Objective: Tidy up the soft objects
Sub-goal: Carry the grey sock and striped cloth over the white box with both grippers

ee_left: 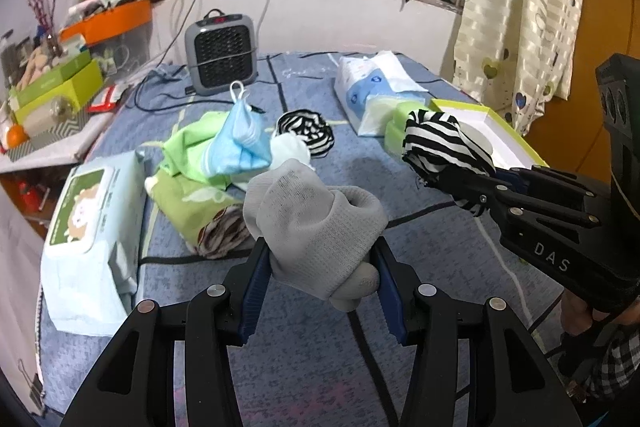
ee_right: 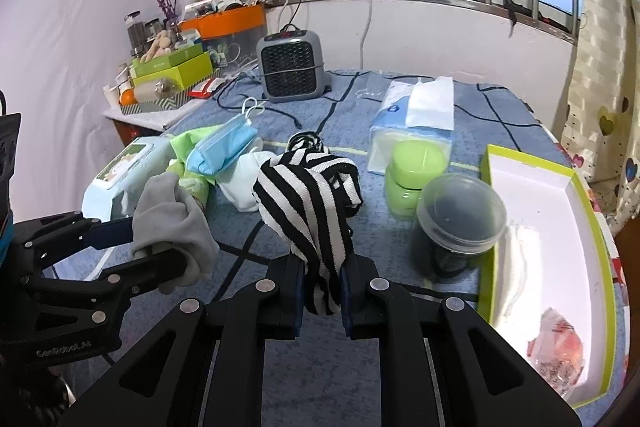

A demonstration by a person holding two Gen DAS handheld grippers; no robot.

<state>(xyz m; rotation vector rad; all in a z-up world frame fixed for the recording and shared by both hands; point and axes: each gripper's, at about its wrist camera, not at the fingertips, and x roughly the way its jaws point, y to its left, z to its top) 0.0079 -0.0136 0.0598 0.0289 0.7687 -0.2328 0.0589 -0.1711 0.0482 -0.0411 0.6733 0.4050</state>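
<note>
A counter [ee_right: 500,115] draped in a blue checked cloth carries everything. At its right edge sits a green-rimmed white box [ee_right: 544,211], open-topped, with a red-printed wrapper [ee_right: 560,343] inside. A pack of wet wipes [ee_left: 92,227] lies at the left edge, and a grey heater [ee_right: 294,65] stands at the far side. A tissue pack [ee_right: 416,119] lies behind a green jar [ee_right: 416,171] and a clear lidded tub [ee_right: 460,215]. In the middle, green cloth [ee_left: 188,147] is heaped under a blue face mask [ee_left: 240,135], beside a second striped roll [ee_left: 308,131]. The left tongs [ee_left: 324,267] are clamped on a grey sock [ee_left: 316,223], lifted above the cloth. The right tongs [ee_right: 322,291] pinch a black-and-white striped sock [ee_right: 308,203], held up near the box.
</note>
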